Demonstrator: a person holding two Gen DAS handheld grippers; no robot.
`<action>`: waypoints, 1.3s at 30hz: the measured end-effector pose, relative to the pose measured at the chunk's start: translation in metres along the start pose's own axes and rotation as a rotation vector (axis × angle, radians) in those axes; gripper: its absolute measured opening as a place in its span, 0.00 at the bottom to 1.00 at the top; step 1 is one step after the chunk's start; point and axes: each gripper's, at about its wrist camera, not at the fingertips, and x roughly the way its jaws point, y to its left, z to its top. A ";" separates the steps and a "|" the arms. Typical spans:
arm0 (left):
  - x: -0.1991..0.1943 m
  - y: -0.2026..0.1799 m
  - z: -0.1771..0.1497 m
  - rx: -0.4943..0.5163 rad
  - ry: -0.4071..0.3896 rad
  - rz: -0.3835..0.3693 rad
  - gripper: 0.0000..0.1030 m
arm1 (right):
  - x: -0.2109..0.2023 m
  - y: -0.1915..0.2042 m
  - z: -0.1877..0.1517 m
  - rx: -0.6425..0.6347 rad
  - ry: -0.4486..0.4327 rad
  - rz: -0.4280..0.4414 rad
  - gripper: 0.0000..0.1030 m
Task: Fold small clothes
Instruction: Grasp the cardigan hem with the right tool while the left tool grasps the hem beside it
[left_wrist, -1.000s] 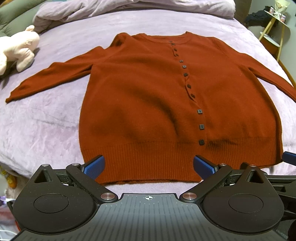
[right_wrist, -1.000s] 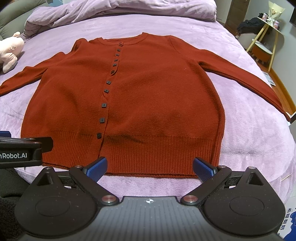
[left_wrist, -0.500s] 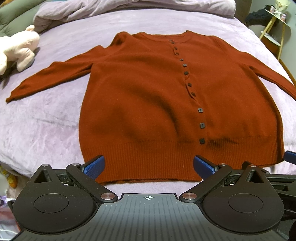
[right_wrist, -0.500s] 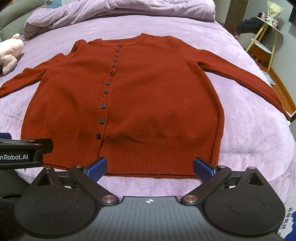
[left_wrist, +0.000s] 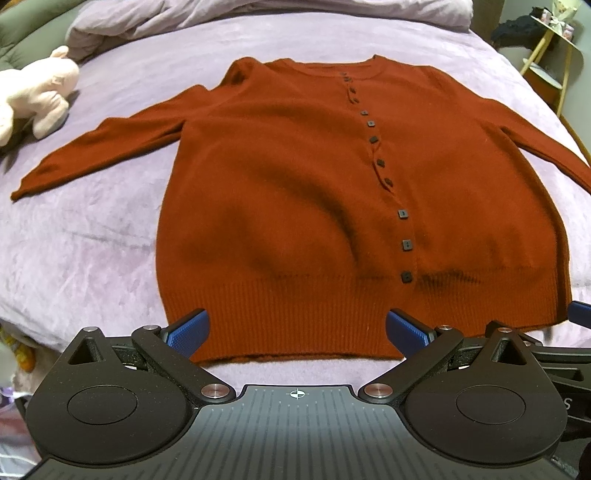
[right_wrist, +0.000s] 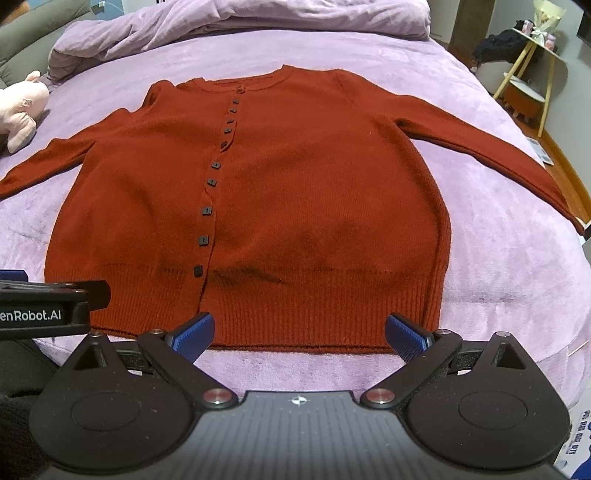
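A rust-red buttoned cardigan (left_wrist: 295, 206) lies flat and spread out on a purple bed (left_wrist: 81, 251), sleeves stretched to both sides, ribbed hem nearest me. It also shows in the right wrist view (right_wrist: 314, 206). My left gripper (left_wrist: 295, 330) is open and empty, hovering just before the hem's left half. My right gripper (right_wrist: 299, 332) is open and empty, before the hem's right half. The left gripper's body (right_wrist: 44, 314) shows at the left edge of the right wrist view.
A pink plush toy (left_wrist: 33, 99) lies at the bed's far left. A bunched lilac duvet (right_wrist: 240, 18) lies beyond the collar. A wooden side table (right_wrist: 532, 81) stands to the far right, off the bed. The bed edge runs just under the grippers.
Both grippers have edged slightly forward toward the hem. The cardigan has not moved, and both grippers stay open.
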 end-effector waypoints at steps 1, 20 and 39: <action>0.001 0.000 0.000 0.001 0.002 0.001 1.00 | 0.001 0.000 0.000 0.001 0.003 0.000 0.96; 0.025 0.001 0.006 -0.004 0.023 -0.050 1.00 | 0.011 -0.039 0.002 0.118 -0.109 0.263 0.96; 0.083 0.002 0.080 -0.135 -0.091 -0.204 1.00 | 0.119 -0.392 0.000 1.347 -0.513 0.031 0.40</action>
